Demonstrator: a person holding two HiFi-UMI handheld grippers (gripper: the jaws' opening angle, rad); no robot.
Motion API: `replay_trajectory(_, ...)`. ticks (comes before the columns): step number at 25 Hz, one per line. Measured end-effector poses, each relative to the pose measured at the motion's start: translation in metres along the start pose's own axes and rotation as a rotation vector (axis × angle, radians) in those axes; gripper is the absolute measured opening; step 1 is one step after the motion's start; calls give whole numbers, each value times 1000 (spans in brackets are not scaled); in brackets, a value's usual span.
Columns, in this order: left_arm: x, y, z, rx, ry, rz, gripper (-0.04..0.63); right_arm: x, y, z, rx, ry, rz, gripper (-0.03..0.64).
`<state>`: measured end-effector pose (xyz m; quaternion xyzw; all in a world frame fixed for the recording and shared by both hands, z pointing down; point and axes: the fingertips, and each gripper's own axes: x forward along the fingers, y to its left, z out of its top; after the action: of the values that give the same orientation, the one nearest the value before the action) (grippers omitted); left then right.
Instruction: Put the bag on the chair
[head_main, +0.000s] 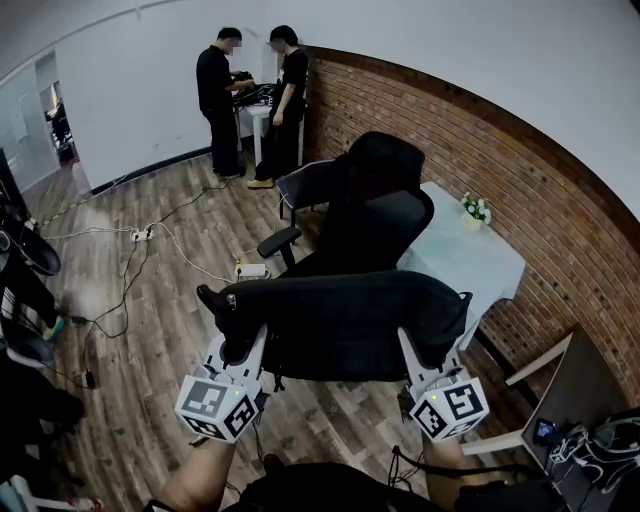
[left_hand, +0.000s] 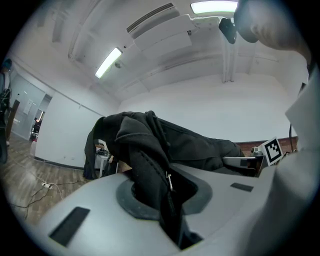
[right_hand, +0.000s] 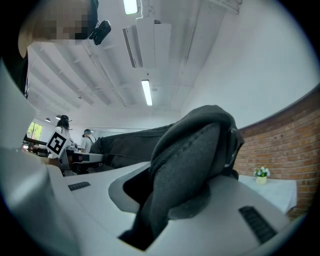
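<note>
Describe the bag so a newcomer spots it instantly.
Near the brick wall stands a black office chair. Nearer the camera, the bag is the long black bundle. Unlike the chair, it hangs off the floor, ends pinched by the left gripper and right gripper.

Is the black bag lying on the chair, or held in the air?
Held up: the bag hangs stretched between the left gripper and right gripper, both clamped on it, in front of the chair.

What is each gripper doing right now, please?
Left gripper: closed on the black fabric bag.
Right gripper: closed on the same bag's other end.
</note>
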<state>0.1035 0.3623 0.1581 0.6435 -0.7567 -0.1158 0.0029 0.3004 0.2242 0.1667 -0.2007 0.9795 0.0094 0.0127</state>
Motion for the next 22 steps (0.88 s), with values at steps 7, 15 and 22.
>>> replay_trajectory(7, -5, 16, 1, -15, -9, -5, 49, 10, 13, -1, 1, 8, -2, 89)
replay_trajectory(15, -4, 44, 9, -15, -14, -34, 49, 29, 31, 0, 4, 11, -26, 89)
replay_trajectory(22, -6, 68, 9, -36, -11, -46, 49, 48, 44, -4, -7, 15, -62, 89)
